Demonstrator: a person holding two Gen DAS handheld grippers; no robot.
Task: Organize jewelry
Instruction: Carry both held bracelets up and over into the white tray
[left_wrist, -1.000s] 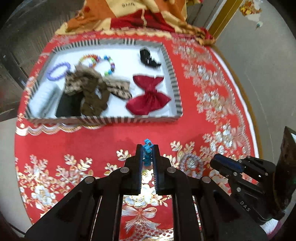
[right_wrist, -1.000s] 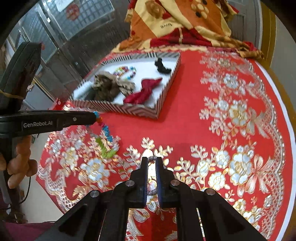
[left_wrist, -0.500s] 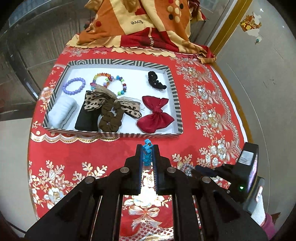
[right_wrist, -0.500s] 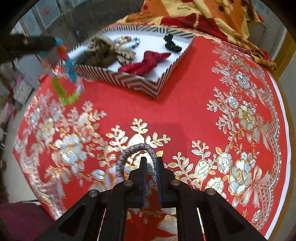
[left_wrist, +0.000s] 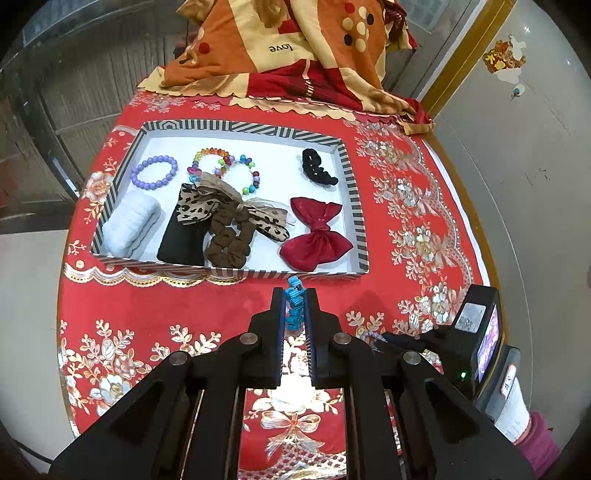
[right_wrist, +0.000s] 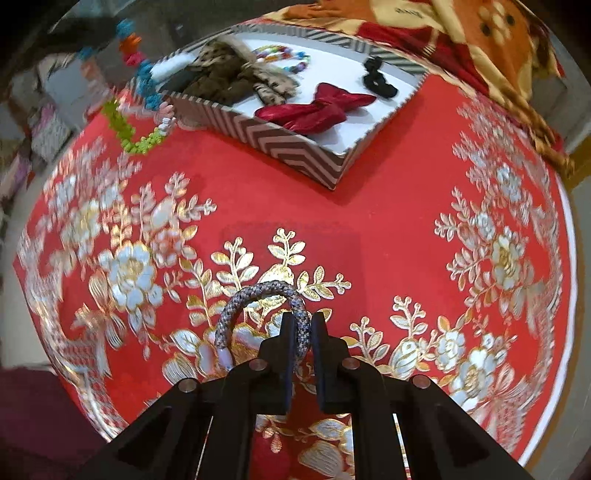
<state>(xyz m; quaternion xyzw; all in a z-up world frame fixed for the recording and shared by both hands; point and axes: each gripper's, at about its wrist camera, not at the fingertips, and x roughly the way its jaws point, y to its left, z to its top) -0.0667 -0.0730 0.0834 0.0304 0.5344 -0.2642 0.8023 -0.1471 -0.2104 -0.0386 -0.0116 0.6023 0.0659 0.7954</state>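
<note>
Two views, starting with your left wrist: your left gripper (left_wrist: 294, 308) is clamped on a chunky multicoloured bead bracelet (left_wrist: 294, 303), held above the red floral tablecloth (left_wrist: 177, 306) just short of the striped shallow tray (left_wrist: 354, 206). Your right gripper (left_wrist: 384, 338) sits low at the right. From your right wrist, that gripper (right_wrist: 303, 328) is pinched on a grey braided cord ring (right_wrist: 255, 295) lying on the cloth, while the bead bracelet (right_wrist: 129, 133) dangles blurred at upper left beside the tray (right_wrist: 295, 147).

Red tablecloth (left_wrist: 229, 306) with gold flowers; chevron-striped tray (left_wrist: 236, 127); dark red bow (left_wrist: 317, 232).
</note>
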